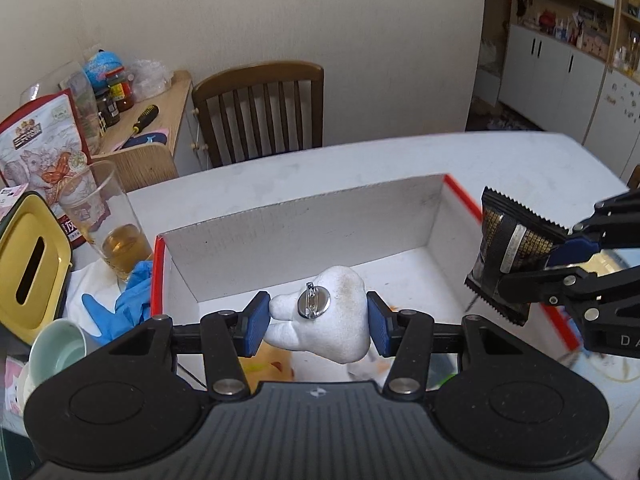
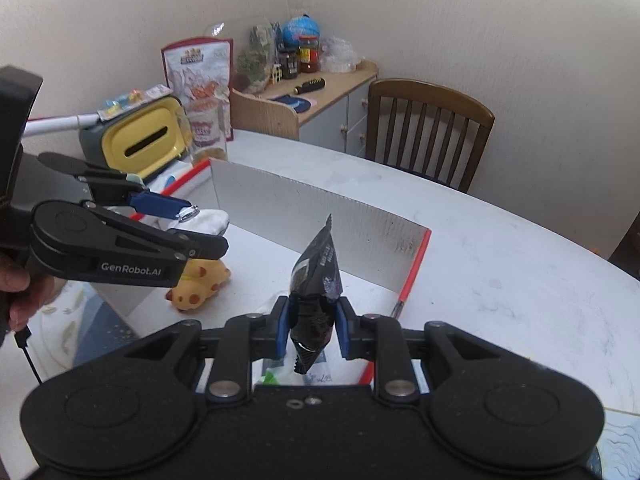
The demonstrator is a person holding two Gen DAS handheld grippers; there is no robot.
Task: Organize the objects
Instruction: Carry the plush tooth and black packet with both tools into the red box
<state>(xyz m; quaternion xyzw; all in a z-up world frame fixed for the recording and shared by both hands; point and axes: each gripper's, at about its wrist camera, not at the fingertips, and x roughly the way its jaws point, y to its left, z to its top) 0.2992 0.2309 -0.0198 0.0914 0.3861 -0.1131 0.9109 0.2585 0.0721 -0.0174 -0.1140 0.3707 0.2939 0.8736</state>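
My left gripper (image 1: 318,322) is shut on a white plush brooch (image 1: 332,320) with a metal pin on its back, held above the white cardboard box (image 1: 304,220) with red edges. My right gripper (image 2: 311,330) is shut on a black snack packet (image 2: 316,280), held upright over the same box (image 2: 320,208). In the left wrist view the packet (image 1: 508,252) and right gripper hang over the box's right rim. In the right wrist view the left gripper (image 2: 192,224) holds the plush (image 2: 208,220) at left. A yellow spotted toy (image 2: 198,284) lies in the box.
At left stand a glass of amber liquid (image 1: 108,224), a yellow-lidded tissue box (image 1: 28,264), blue gloves (image 1: 120,308), a pale green cup (image 1: 56,348) and a printed pouch (image 1: 40,148). A wooden chair (image 1: 260,108) and a side cabinet (image 1: 160,120) stand beyond the white table (image 1: 360,168).
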